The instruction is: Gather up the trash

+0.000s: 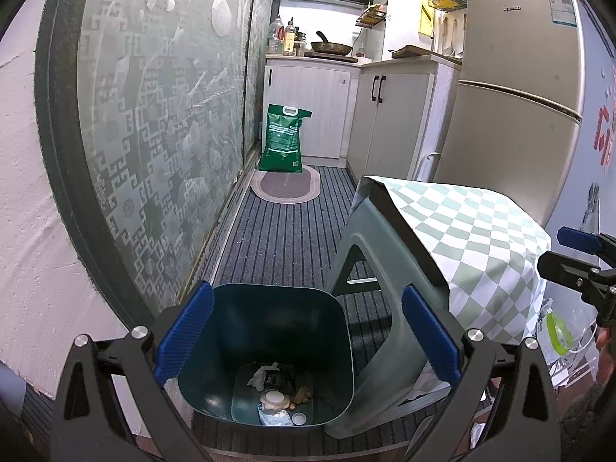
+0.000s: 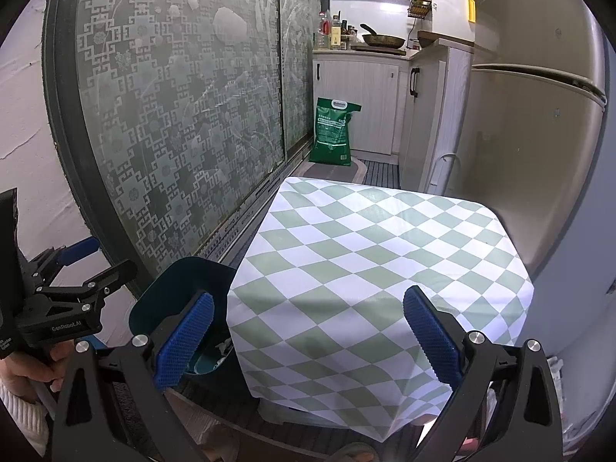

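A dark teal trash bin stands on the striped floor mat beside a stool. At its bottom lies trash: crumpled paper, a white lid, a plastic wrapper and brown scraps. My left gripper hovers open right above the bin's mouth, nothing between its blue pads. In the right wrist view my right gripper is open and empty over the checkered cloth on the stool top. The bin shows there at lower left, partly behind the cloth, and the left gripper is at the far left.
A grey plastic stool under the green-white cloth stands right of the bin. A frosted sliding door runs along the left. A fridge, white cabinets, a green sack and an oval mat lie farther back.
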